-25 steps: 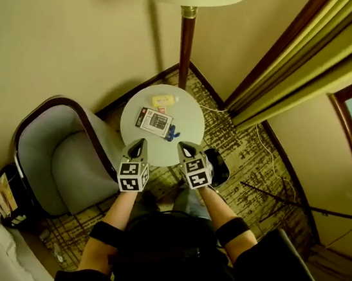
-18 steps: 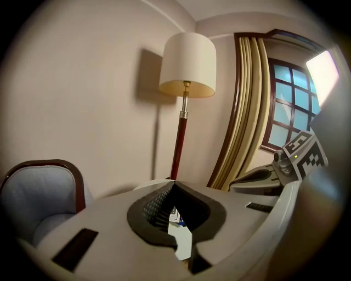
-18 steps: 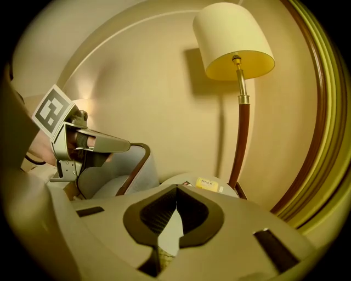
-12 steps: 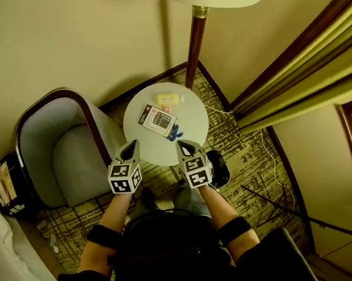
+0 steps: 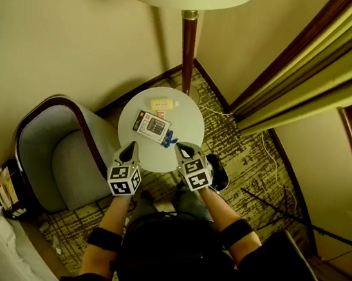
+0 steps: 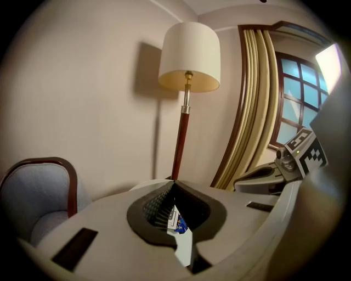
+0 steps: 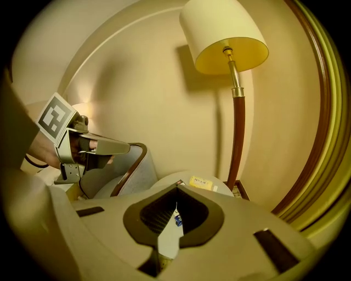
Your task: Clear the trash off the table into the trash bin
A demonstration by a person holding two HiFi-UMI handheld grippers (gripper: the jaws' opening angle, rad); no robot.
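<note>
You hold left gripper [image 5: 132, 145], right gripper [image 5: 182, 147] clamped together, empty, at near edge of table [image 5: 191, 127]: likely staged for reaching blue wrapper [image 5: 169, 136].

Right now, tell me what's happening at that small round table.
A person holds the left gripper and right gripper, both shut and empty, at the near edge of the round white table. A yellow flat packet, a dark rectangular box and a crumpled blue wrapper lie on it, untouched.
</note>
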